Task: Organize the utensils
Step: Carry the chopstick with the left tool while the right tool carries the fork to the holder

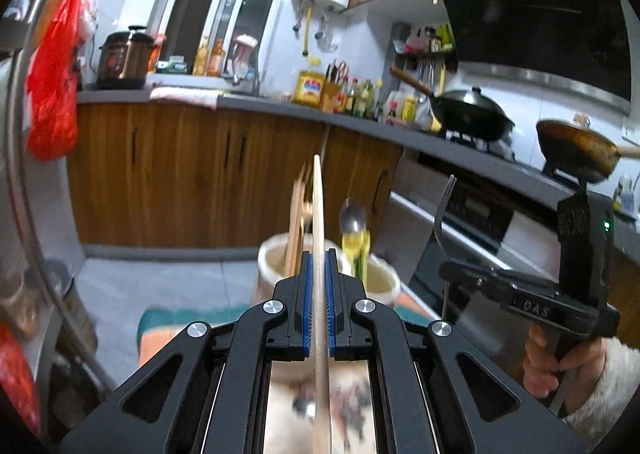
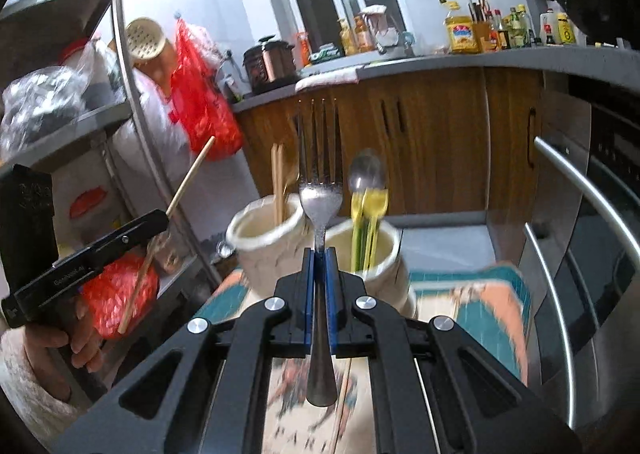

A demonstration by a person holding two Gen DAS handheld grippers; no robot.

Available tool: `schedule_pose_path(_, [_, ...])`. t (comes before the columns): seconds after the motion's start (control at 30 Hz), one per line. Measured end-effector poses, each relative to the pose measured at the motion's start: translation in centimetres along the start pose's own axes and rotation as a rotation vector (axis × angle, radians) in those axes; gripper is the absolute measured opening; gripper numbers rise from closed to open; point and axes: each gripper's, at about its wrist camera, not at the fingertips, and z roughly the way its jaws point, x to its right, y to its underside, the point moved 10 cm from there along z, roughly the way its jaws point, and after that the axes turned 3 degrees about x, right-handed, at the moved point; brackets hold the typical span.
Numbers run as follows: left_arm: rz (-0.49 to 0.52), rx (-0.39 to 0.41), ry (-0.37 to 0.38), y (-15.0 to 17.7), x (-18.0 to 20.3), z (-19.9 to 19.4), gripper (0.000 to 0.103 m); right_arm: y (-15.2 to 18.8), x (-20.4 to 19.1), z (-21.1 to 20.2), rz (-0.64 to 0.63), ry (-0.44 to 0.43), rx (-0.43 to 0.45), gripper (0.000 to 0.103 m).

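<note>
My left gripper is shut on a wooden chopstick that points up past the fingertips. My right gripper is shut on a metal fork, tines up. Two cream ceramic utensil holders stand just ahead of both grippers. The left holder has wooden chopsticks in it. The right holder has a metal spoon and yellow-handled utensils. In the left wrist view the same holders and spoon show, and the right gripper holds the fork at the right.
The holders stand on a patterned mat. A metal shelf rack with bags is at the left. A steel oven front is at the right. Wooden cabinets and a cluttered counter lie behind.
</note>
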Motion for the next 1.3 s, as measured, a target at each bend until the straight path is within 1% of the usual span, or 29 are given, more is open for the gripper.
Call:
schedule_pose_path(0.1, [0.01,0.054,0.005,-2.4,0.1,1.7,0.007,-2.5,0.8,0.8,0.006,0.02,0.038,0.005])
schedule_pose_path(0.2, [-0.041,0.138,0.045,-5.0,-0.2,3.3,0.007,-4.5,1.6,1.7,0.021,0.044,0.079,0.005])
schedule_pose_path(0.3, [-0.071,0.172,0.035,-6.1,-0.8,5.0,0.007,-6.0,2.3,2.8,0.046,0.056,0.111,0.005])
schedule_pose_path(0.33, [-0.074,0.184,0.02,-6.3,-1.1,5.8,0.007,-6.2,2.6,3.2,0.051,0.06,0.115,0.005])
schedule_pose_path(0.57, [-0.073,0.207,-0.043,-6.0,-2.0,8.6,0.007,-5.9,4.5,5.6,0.076,0.097,0.122,0.005])
schedule_pose_path(0.67, [-0.033,0.229,-0.079,-5.3,-1.8,8.9,0.007,-5.1,4.7,6.2,0.074,0.098,0.113,0.005])
schedule_pose_path(0.83, [-0.016,0.254,-0.105,-4.3,-1.9,8.9,0.007,-3.8,4.4,6.5,0.052,0.093,0.106,0.005])
schedule_pose_path(1.03, [-0.023,0.225,-0.113,-3.1,-2.7,8.9,0.007,-2.4,4.3,6.5,0.054,0.081,0.083,0.005])
schedule_pose_path(1.2, [0.052,0.17,-0.134,-1.1,-2.6,7.7,0.007,-1.6,3.9,5.9,0.027,0.081,0.071,0.005])
schedule_pose_path(1.3, [0.065,0.119,-0.132,0.2,-2.6,7.1,0.007,-0.7,3.7,6.0,0.016,0.086,0.052,0.005])
